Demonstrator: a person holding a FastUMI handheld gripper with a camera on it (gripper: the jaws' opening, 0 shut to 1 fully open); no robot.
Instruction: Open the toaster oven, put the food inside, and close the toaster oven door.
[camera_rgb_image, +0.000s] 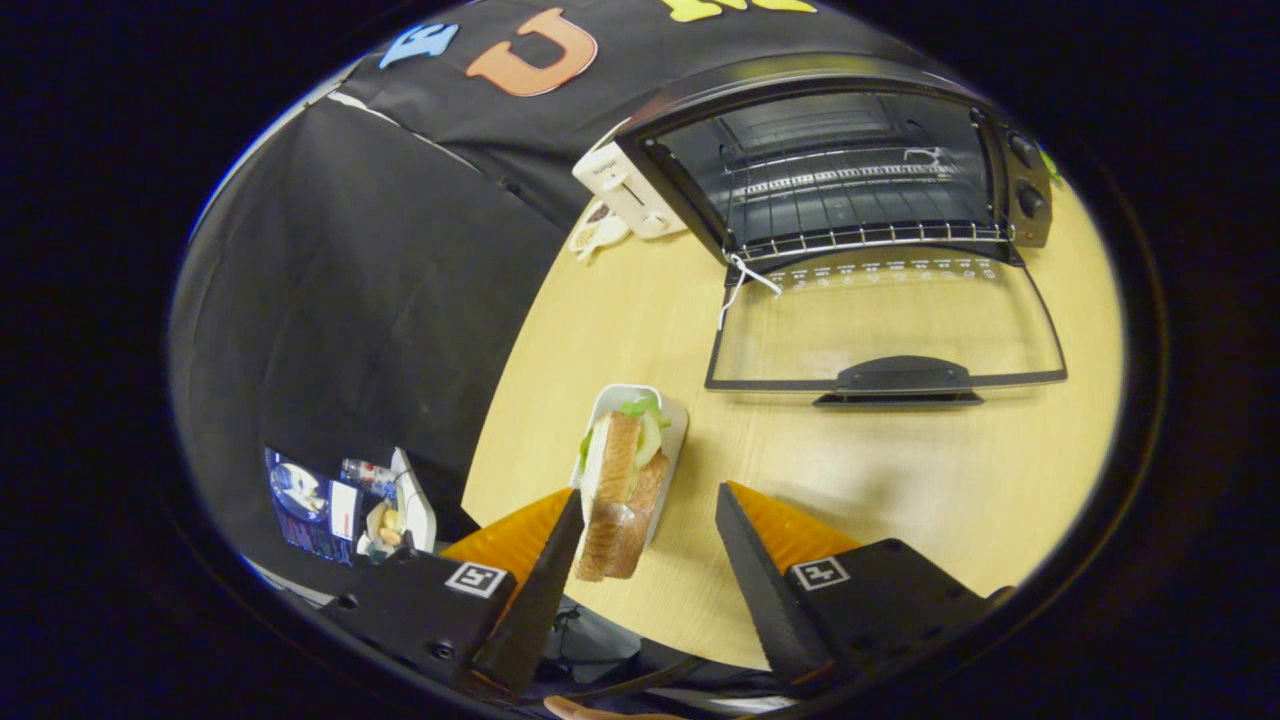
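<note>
Tool (650, 520) open, empty. Sandwich (622, 490) on its tray (678, 425) rests on the worktop (900, 470), beside the left finger, partly between both. Toaster oven (840, 170) beyond, door (885, 335) down. Recommend shifting left to centre the sandwich, then closing gently across the bread.

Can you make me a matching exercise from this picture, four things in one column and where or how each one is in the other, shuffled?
Things:
1. toaster oven door
2. sandwich
3. gripper
4. white toaster

States or places:
A. beside the toaster oven, at the booth wall
B. folded down flat on the table
C. open, clamping nothing
D. on a small tray, between the fingers near one

Pairs: 1-B, 2-D, 3-C, 4-A
</note>
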